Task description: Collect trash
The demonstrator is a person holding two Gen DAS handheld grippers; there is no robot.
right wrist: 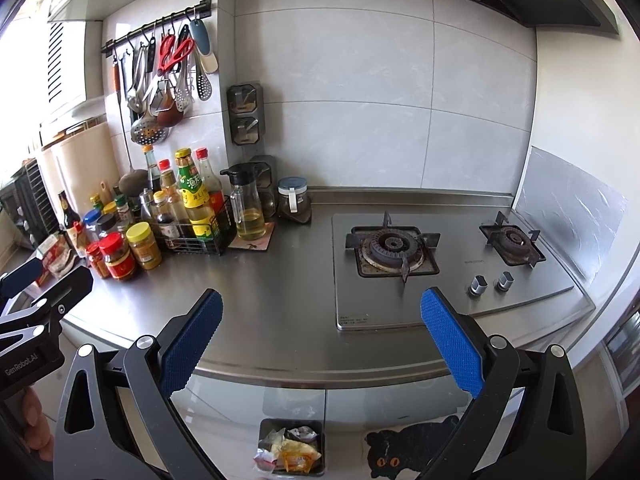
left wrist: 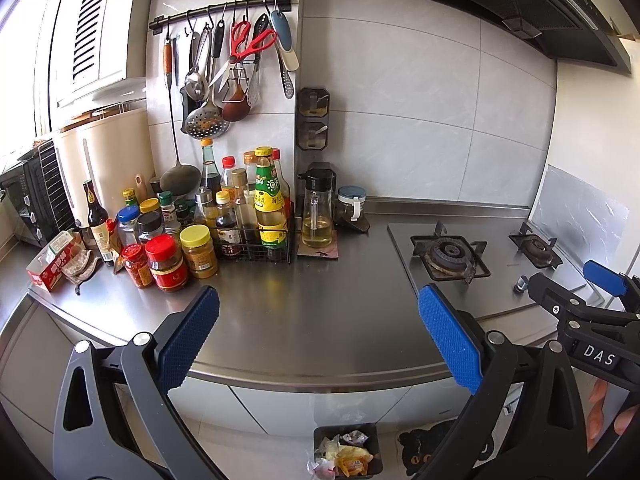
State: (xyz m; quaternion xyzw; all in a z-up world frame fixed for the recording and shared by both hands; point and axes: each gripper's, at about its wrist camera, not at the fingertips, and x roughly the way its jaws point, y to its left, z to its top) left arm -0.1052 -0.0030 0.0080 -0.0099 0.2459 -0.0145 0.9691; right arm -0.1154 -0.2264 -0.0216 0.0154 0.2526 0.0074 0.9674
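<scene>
Wrappers [left wrist: 346, 458] crumpled in floor bin [left wrist: 374, 432], below tabletop's [left wrist: 300, 320] front edge.
Judged light, soft, crinkly; pinch a raised fold. Left gripper [left wrist: 318, 338] and right gripper [right wrist: 322, 340]: jaws released, empty.

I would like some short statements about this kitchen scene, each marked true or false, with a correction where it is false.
1. Both grippers are open and hold nothing. True: left gripper, right gripper.
2. The trash bin stands on the countertop. False: it is on the floor, below the countertop edge.
3. The bin already has wrappers in it. True.
4. A pot sits on the large burner. False: the burner is bare.
5. Red scissors hang on the wall rail. True.
</scene>
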